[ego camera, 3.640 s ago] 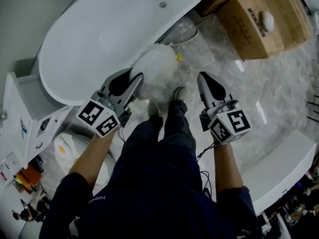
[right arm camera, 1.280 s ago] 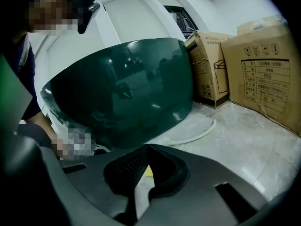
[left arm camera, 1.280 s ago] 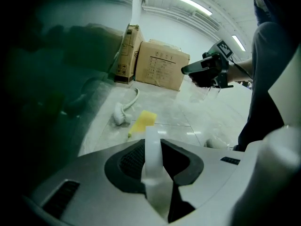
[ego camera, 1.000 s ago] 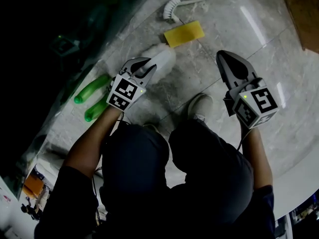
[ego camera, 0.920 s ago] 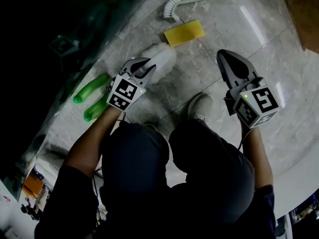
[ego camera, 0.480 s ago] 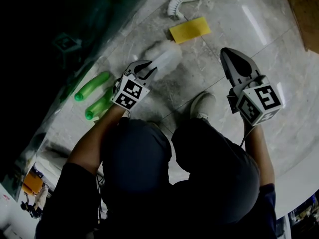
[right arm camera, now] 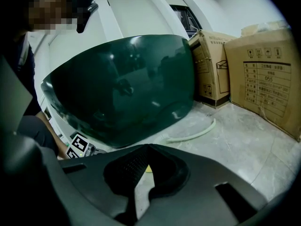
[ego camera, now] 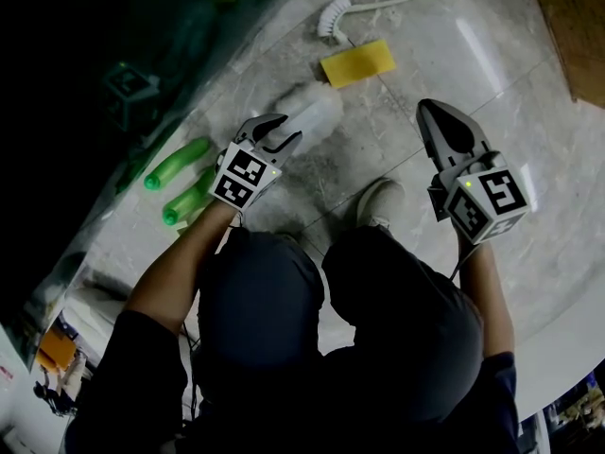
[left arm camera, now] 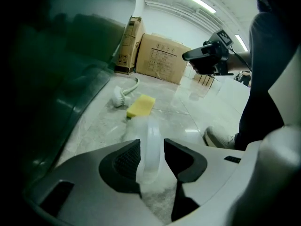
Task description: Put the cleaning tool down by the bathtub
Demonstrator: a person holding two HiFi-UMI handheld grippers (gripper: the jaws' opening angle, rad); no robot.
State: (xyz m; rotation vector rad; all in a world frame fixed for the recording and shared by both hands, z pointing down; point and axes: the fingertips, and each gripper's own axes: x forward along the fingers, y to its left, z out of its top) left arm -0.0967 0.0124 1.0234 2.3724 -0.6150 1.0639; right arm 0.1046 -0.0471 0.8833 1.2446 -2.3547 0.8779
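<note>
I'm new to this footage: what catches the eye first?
A fluffy white duster lies on the floor, its clear handle inside the left hand-held gripper, whose jaws have just been opening. Beyond it lie a yellow sponge and white brush; two green bottles lie to its left.

The bathtub [ego camera: 142, 36] sinks into darkness and runs off the left edge. The brush [ego camera: 333, 19] handle leaves the top edge. Only a corner of a cardboard box [ego camera: 579, 26] shows.

Grey left tongs [ego camera: 282, 131] and right tongs [ego camera: 429, 112] carry black-and-white marker cubes [ego camera: 243, 178]; navy trousers [ego camera: 269, 301], pale shoe [ego camera: 378, 200].
</note>
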